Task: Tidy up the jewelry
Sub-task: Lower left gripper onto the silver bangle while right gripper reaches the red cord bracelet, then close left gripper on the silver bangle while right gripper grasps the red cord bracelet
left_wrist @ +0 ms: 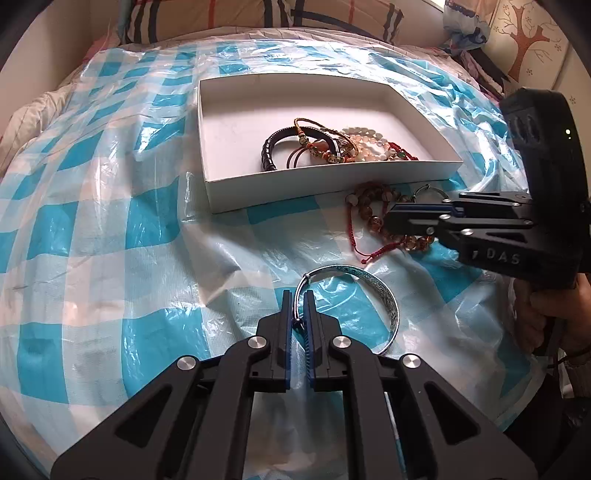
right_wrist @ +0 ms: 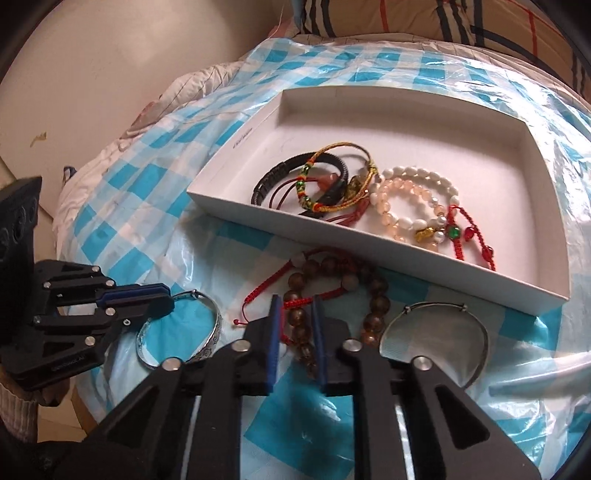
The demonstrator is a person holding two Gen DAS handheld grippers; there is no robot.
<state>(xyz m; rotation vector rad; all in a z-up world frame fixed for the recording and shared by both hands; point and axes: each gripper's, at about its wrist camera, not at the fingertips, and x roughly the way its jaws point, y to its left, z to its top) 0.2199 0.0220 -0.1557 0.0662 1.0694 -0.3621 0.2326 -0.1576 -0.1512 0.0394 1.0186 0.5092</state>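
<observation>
My left gripper (left_wrist: 299, 295) is shut on the near-left rim of a wide engraved silver bangle (left_wrist: 384, 295), which lies on the checked sheet; the right wrist view shows the same grip at its left (right_wrist: 170, 298). My right gripper (right_wrist: 295, 301) is shut on a brown bead bracelet (right_wrist: 376, 288) with a red cord, just in front of the white box (right_wrist: 369, 254). That gripper enters the left wrist view from the right (left_wrist: 388, 221). The box (left_wrist: 332, 181) holds several bracelets: a black bangle (left_wrist: 271, 147), pale bead strands (right_wrist: 402, 192) and red cords.
A thin silver wire bangle (right_wrist: 436, 306) lies right of the brown beads, close to the box's front wall. A blue-and-white checked plastic sheet (left_wrist: 110, 221) covers the bed. Striped pillows (left_wrist: 258, 14) lie behind. A person's hand (left_wrist: 546, 306) holds the right gripper.
</observation>
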